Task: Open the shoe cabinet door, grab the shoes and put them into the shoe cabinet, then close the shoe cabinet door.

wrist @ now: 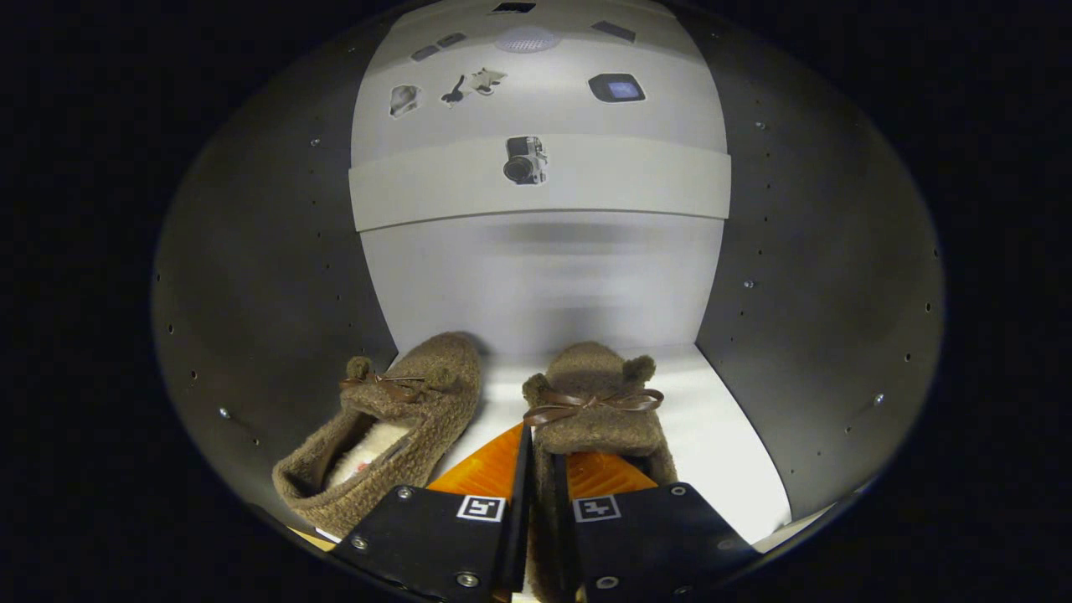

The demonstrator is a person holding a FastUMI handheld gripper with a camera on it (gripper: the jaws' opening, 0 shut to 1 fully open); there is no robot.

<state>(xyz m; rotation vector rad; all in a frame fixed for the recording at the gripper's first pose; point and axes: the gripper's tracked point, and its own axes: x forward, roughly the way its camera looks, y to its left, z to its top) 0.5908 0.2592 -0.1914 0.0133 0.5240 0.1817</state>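
Note:
Two brown fuzzy shoes with ribbon bows stand side by side on the white floor (724,435) inside the shoe cabinet, toes toward the back wall. The left shoe (394,414) sits free, slightly angled, its pale lining showing. My gripper (540,459) is shut on the right shoe (596,389): one finger (494,471) is outside the shoe's left side wall, and the other finger (601,474) is inside the opening, with the fuzzy wall pinched between them. The right shoe's heel is hidden under the fingers.
Dark side panels (268,293) (825,293) with small holes close the cabinet in left and right. The pale back wall (544,280) rises just beyond the shoes, with a band (419,197) carrying stickers higher up. Bare white floor lies to the right of the held shoe.

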